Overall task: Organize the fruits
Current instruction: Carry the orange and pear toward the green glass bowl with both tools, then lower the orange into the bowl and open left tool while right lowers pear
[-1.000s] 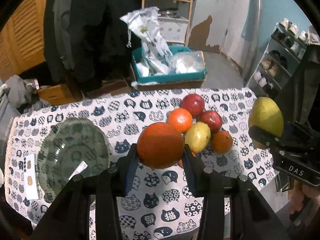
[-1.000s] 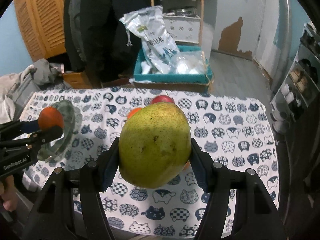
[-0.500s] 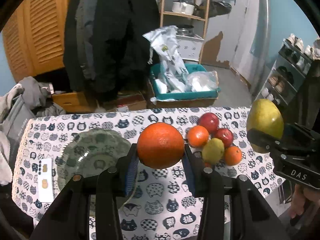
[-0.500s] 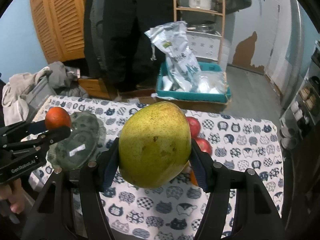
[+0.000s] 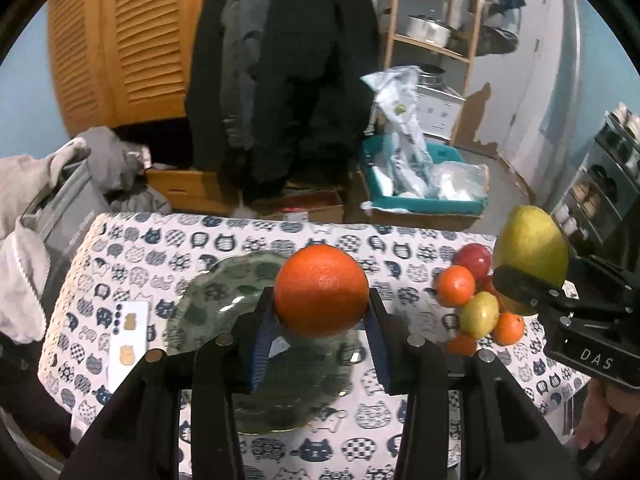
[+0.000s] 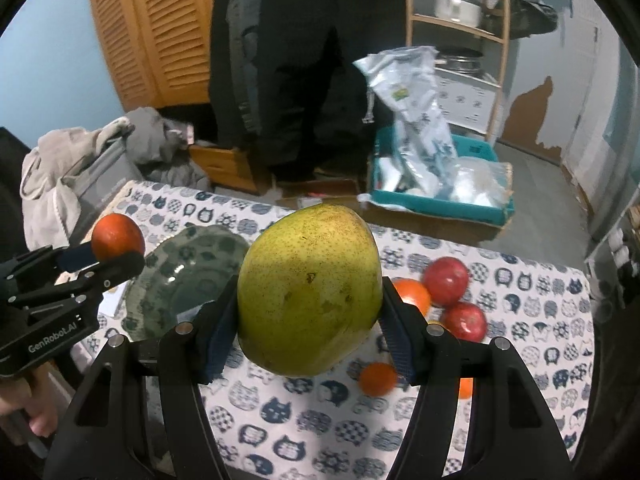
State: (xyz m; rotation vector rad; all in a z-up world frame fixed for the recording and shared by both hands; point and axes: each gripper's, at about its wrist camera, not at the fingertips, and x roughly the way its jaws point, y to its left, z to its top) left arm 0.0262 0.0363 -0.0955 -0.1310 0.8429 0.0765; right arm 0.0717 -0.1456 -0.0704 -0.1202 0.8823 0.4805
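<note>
My left gripper (image 5: pixel 320 316) is shut on a big orange (image 5: pixel 321 290), held above the green glass plate (image 5: pixel 212 304) on the cat-print tablecloth. My right gripper (image 6: pixel 310 320) is shut on a large yellow-green pear (image 6: pixel 310 296), in the air between the plate (image 6: pixel 188 276) and the fruit pile. The right wrist view shows the left gripper (image 6: pixel 108 258) with its orange (image 6: pixel 118 236) at the left. In the left wrist view the pear (image 5: pixel 530 246) sits at the right. The pile holds red apples (image 6: pixel 446 280), small oranges (image 5: pixel 456 285) and a small pear (image 5: pixel 480 314).
A white card (image 5: pixel 128 336) lies left of the plate. Beyond the table's far edge stand a teal bin (image 5: pixel 424 200) with plastic bags, cardboard boxes, hanging dark coats and a wooden shelf. A pile of grey clothes (image 5: pixel 100 168) lies at the left. A hand (image 6: pixel 24 408) grips the left tool.
Both grippers have swung left with their fruit and risen a little. The left one's orange has gone from over the cloth beside the pile to above the plate.
</note>
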